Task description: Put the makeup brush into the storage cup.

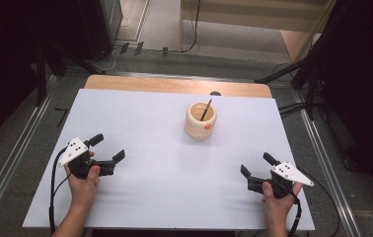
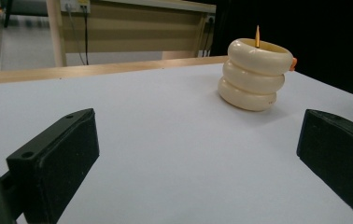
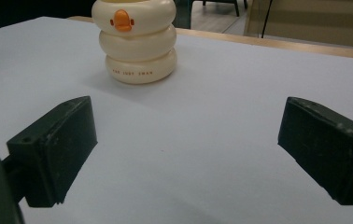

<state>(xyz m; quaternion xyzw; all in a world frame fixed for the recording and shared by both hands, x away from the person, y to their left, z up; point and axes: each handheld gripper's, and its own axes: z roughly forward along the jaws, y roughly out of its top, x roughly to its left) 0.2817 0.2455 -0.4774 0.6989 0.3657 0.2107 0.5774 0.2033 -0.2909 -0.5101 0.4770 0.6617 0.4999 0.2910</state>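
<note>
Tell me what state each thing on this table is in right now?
Left tool: open, holding nothing, low over the table.
Right tool: open, holding nothing.
Cream holder: upright, untouched, apart from both tools.
Pencil: standing tilted inside the holder.
White table: bare near the tools.

The cream three-ringed ceramic holder (image 3: pixel 136 39) is losing its rim to the top edge in the right gripper view; its small orange lettering is staying too fine to read. The thin dark pencil (image 1: pixel 205 110) inside is hiding its lower length.
</note>
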